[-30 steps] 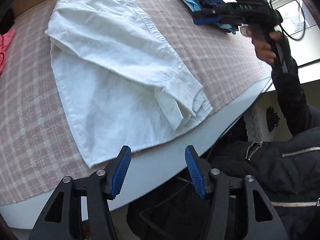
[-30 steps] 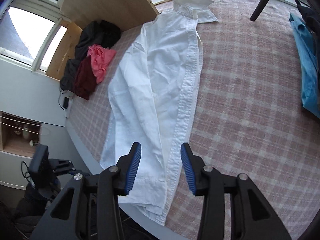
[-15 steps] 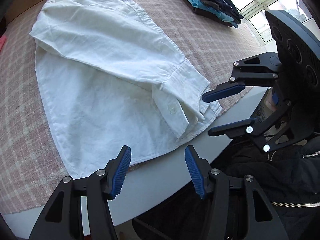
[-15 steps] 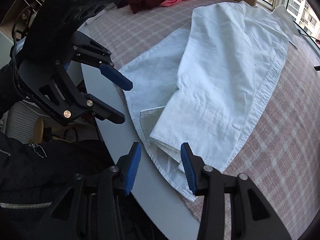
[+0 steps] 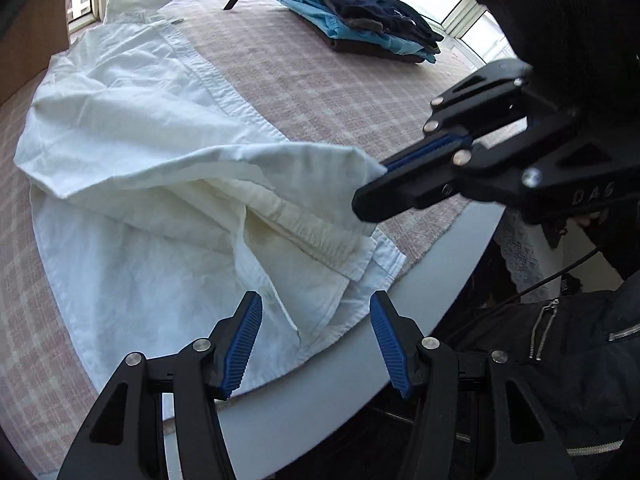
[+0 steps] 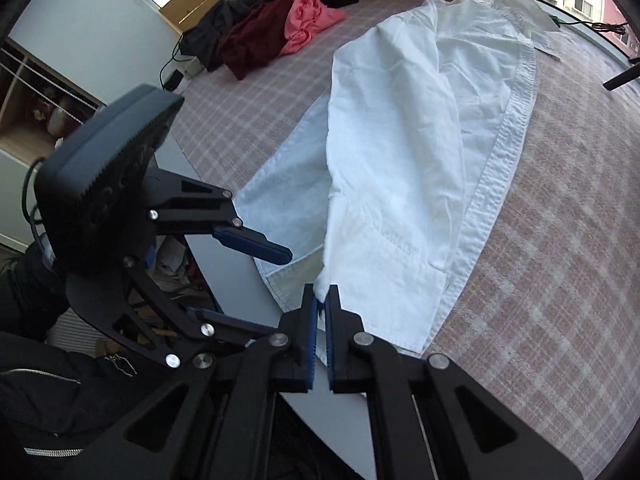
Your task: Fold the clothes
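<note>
Shirt [image 5: 132,152] on desk [image 5: 328,380]: right gripper [image 6: 321,304] has just closed, pinching its hem corner. Left gripper [image 5: 316,344] spread above the other corner; should pinch both layers before lifting evenly.

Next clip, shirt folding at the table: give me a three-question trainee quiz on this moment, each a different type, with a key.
1. True or false: the right gripper is clamped on a corner of the white shirt.
2. The left gripper is: A) open, holding nothing; B) shut on the collar; C) shut on a sleeve.
3. Fill in: the folded stack of clothes has a light ____ garment under dark ones.

Key: 1 true; 2 A; 3 blue.
</note>
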Demonstrator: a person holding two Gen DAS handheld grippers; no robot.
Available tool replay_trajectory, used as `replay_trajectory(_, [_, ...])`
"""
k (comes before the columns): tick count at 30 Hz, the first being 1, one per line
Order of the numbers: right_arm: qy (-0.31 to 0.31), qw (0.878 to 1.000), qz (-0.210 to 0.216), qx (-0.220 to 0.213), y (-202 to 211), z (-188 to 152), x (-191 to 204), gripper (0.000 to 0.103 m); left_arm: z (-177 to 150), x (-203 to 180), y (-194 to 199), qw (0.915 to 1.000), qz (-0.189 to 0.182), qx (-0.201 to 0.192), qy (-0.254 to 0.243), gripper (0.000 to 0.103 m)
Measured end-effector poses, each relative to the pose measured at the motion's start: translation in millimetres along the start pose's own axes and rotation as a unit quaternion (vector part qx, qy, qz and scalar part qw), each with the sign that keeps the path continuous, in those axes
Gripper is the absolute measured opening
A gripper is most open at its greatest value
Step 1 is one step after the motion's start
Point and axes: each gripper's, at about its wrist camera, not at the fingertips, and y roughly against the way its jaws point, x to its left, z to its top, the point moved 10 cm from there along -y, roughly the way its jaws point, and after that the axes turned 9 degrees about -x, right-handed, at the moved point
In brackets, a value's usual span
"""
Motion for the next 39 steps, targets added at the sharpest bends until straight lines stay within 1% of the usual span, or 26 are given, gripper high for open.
replay_trajectory(2, [-0.011,1.000,-0.008,-0.013,11.0,7.9,-9.0,0.004,1.5,-2.4,-6.5,0.9999,-0.014,0.008,-0.003,0.052])
replay_trajectory(4, [-0.023,0.999,-0.009,-0.023,19.0,12.9,-16.4,0.004,5.6,-11.4,-9.0,0.9972,-0.070,0.009,0.025,0.050])
replay_trajectory(6, [-0.028,0.999,-0.011,-0.032,23.7,17.8,-14.8,0.004,9.9,-19.6,-10.0,0.9910,-0.123,0.009,0.051,0.050])
replay_trajectory(8, [-0.029,0.999,-0.017,-0.036,23.1,22.5,-18.9,0.004,2.4,-8.7,-3.8,0.9972,-0.069,0.016,0.023,0.050])
replay_trajectory(9, [-0.029,0.999,-0.019,-0.036,21.6,22.4,-17.4,0.004,-1.2,-2.9,-0.1,0.9989,-0.042,0.019,0.010,0.050])
replay_trajectory(10, [-0.029,0.999,-0.018,-0.034,21.5,22.3,-17.3,0.004,-6.6,7.5,5.7,0.9995,-0.020,0.022,0.011,0.050])
replay_trajectory(12, [-0.024,0.999,-0.017,-0.031,19.8,21.3,-16.4,0.004,-12.9,28.9,14.3,0.9982,-0.010,0.026,0.053,0.050])
replay_trajectory(13, [-0.023,0.999,-0.016,-0.030,20.0,19.5,-15.6,0.004,-13.3,40.0,14.9,0.9973,0.000,0.025,0.069,0.050])
replay_trajectory(15, [-0.025,0.999,-0.009,-0.033,22.3,19.1,-14.6,0.004,-7.8,64.3,6.3,0.9946,0.042,0.022,0.093,0.050])
replay_trajectory(18, [-0.022,0.998,-0.018,-0.051,30.5,29.5,-17.8,0.004,-0.1,89.0,-4.1,0.9859,0.047,0.007,0.160,0.050])
replay_trajectory(19, [-0.025,0.998,-0.020,-0.057,34.6,34.6,-20.3,0.004,4.6,91.1,-7.5,0.9833,0.035,0.002,0.179,0.050])
replay_trajectory(22, [-0.023,0.996,-0.031,-0.075,47.2,49.9,-24.7,0.004,16.7,90.3,-16.8,0.9815,0.022,-0.009,0.190,0.050])
replay_trajectory(23, [-0.021,0.996,-0.036,-0.080,51.5,55.0,-25.7,0.004,19.4,89.2,-19.9,0.9816,0.020,-0.009,0.189,0.046])
replay_trajectory(25, [-0.015,0.995,-0.040,-0.089,58.2,63.8,-26.1,0.004,21.3,86.8,-26.8,0.9822,0.016,-0.001,0.187,0.033])
replay_trajectory(26, [-0.011,0.995,-0.041,-0.090,59.9,66.7,-24.9,0.004,21.5,86.0,-30.3,0.9825,0.015,0.004,0.186,0.020])
replay_trajectory(27, [-0.008,0.995,-0.042,-0.090,60.3,68.8,-24.3,0.004,21.8,85.2,-33.7,0.9827,0.015,0.009,0.184,0.011])
replay_trajectory(29, [-0.002,0.995,-0.043,-0.089,60.2,72.1,-22.8,0.004,23.5,84.1,-36.4,0.9836,0.014,0.012,0.179,0.004])
replay_trajectory(30, [-0.001,0.995,-0.043,-0.089,59.3,73.0,-23.3,0.004,24.8,83.6,-36.6,0.9843,0.015,0.012,0.175,0.003])
replay_trajectory(33, [-0.001,0.995,-0.042,-0.088,57.5,74.4,-25.5,0.004,30.8,79.1,-30.0,0.9874,0.021,0.012,0.156,0.002])
replay_trajectory(37, [-0.007,0.995,-0.042,-0.095,62.3,77.1,-29.6,0.004,45.4,68.3,-0.2,0.9917,0.040,0.009,0.122,0.002])
replay_trajectory(38, [-0.008,0.994,-0.041,-0.097,64.0,78.1,-30.7,0.004,47.4,67.7,8.2,0.9928,0.040,0.004,0.113,0.007])
replay_trajectory(39, [-0.009,0.994,-0.041,-0.097,65.4,79.0,-31.4,0.004,49.1,67.4,16.3,0.9938,0.040,0.000,0.104,0.021])
